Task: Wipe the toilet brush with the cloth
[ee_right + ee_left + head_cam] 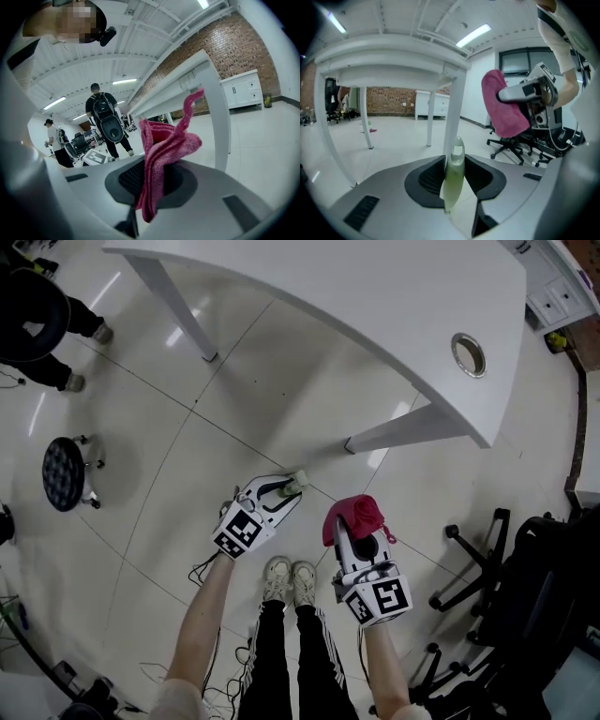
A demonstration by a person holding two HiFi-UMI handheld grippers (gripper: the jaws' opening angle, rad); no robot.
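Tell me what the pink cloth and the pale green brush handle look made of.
The cloth looks like soft microfibre or terry: fuzzy nap, limp folds. The brush handle is probably smooth, slightly translucent plastic: light sheen, moulded hanging hole.

No word, number or brand can be read anywhere; the left marker cube (pixel 238 532) and the right marker cube (pixel 380 598) carry only black-and-white square patterns (codes, not letters); the backpack (pixel 107 119) on a person in the right gripper view bears a round mark, too small to make out.
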